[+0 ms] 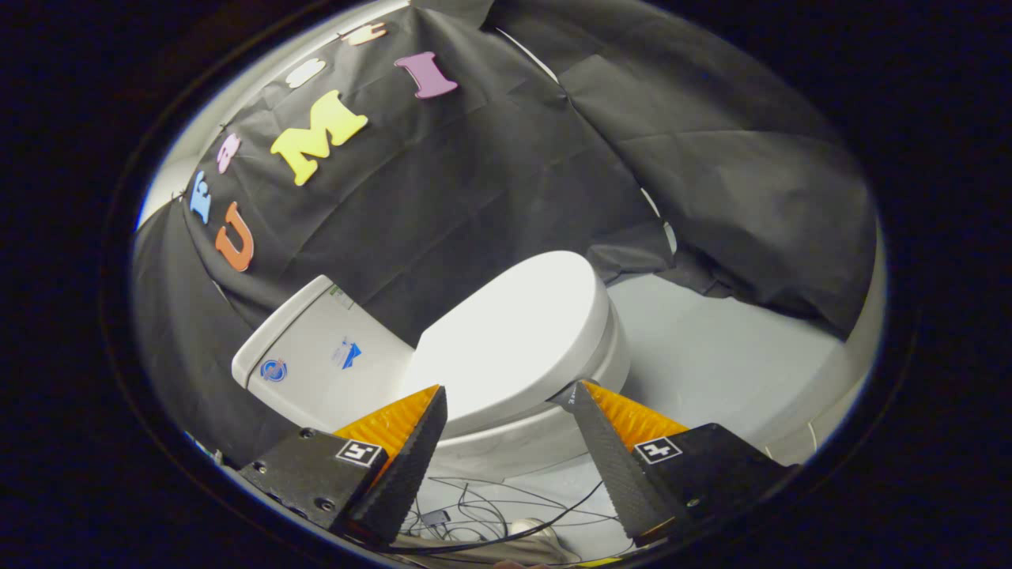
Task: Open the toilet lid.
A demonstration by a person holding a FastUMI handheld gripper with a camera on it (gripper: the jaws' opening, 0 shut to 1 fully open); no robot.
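A white toilet stands ahead of me, its lid [514, 336] lying flat and closed over the bowl [506, 446]. The white tank [316, 359] sits behind the lid, against the black cloth wall. My gripper [502, 393] is open, the two fingertips spread wide just in front of the lid's side edge. The left fingertip [431, 403] and the right fingertip [577, 399] both sit close to the rim of the lid, with nothing pressed between them. I cannot tell whether either tip touches the lid.
Black cloth [490, 174] hangs behind and beside the toilet. A pale grey floor [711, 356] spreads beyond the bowl. Thin dark cables [490, 510] lie tangled on the floor below my fingers.
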